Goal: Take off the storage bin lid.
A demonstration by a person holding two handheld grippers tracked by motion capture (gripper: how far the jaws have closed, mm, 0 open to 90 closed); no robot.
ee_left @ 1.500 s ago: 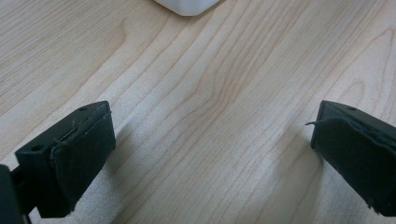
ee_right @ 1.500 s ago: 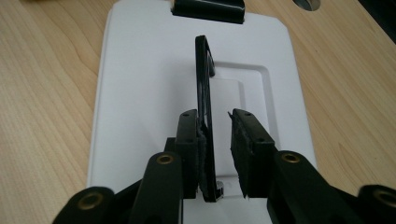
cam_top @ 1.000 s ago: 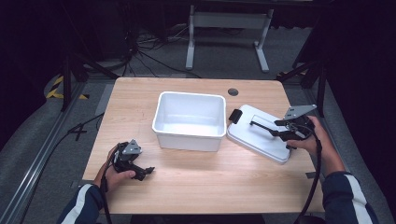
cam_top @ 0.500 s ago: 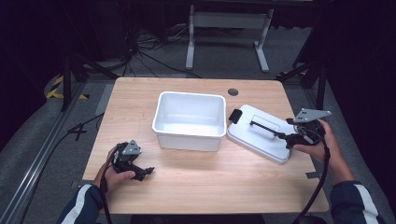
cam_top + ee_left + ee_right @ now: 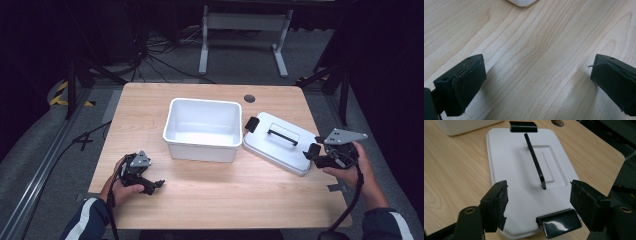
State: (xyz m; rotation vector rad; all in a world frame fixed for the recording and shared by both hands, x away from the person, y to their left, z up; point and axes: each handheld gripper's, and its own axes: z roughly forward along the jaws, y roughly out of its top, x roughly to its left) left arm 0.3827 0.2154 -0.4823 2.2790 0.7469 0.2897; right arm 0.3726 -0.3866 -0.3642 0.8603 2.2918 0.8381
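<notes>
wooden table carried a white bin near centre, open top, nothing visible inside. white lid lay flat just right of the bin, angled, top side up, black handle running along its middle and a black latch at the end nearest the bin. second latch seen on the near end in the right gripper view, sitting between the jaws' line of sight. right gripper held in the right hand at the lid's right-hand end, low over the table edge, jaws spread wide with nothing between them; in the right gripper view jaws flanked the lid's near end without touching it. left gripper held in the left hand at the front-left of the table, well apart from the bin, resting on or just above the wood, could not tell which. jaws apart in the left gripper view, bare wood grain between them, corner of the bin just at the top edge. round grommet hole in the table behind the bin. grey floor, cables and a metal stand leg beyond the table's far edge.
</notes>
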